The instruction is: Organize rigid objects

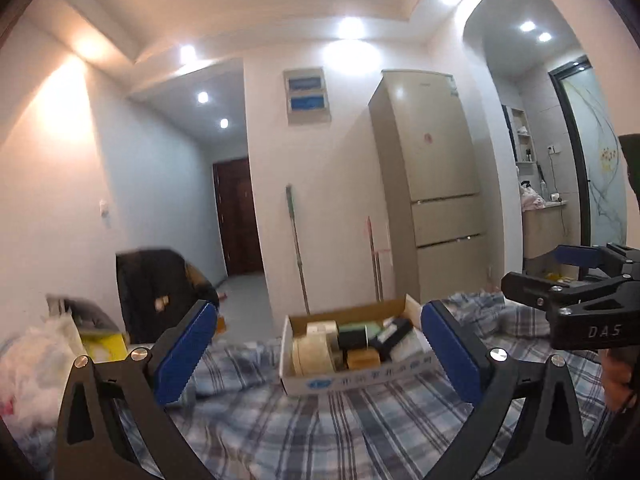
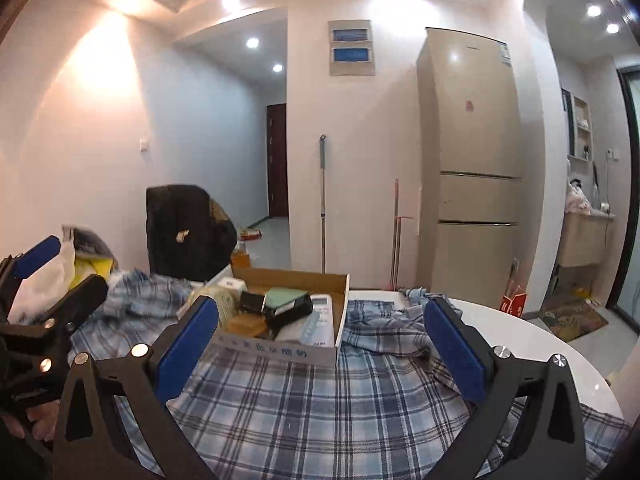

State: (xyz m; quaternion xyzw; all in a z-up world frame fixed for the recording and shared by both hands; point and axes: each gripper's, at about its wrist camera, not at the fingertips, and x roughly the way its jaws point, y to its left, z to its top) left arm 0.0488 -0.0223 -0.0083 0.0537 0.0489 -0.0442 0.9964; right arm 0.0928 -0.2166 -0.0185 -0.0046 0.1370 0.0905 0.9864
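An open cardboard box [image 1: 360, 378] lies on a blue plaid cloth [image 1: 320, 432] and holds several small items: cream boxes, a black box [image 1: 352, 338], a green box and a tan block. My left gripper [image 1: 320, 356] is open just short of the box, with nothing between its blue pads. In the right wrist view the same box [image 2: 276, 350] sits ahead and left, with a white remote [image 2: 322, 320] along its right wall. My right gripper [image 2: 320, 344] is open and empty too. Each gripper shows at the edge of the other's view, the right gripper [image 1: 544, 270] and the left gripper [image 2: 64, 274].
The cloth covers a round white table [image 2: 540, 344] whose edge curves off to the right. A black jacket over a chair [image 2: 188, 232] and a white plastic bag [image 1: 36, 368] stand at the left. A beige fridge [image 2: 472, 160] and a mop [image 2: 322, 200] stand by the far wall.
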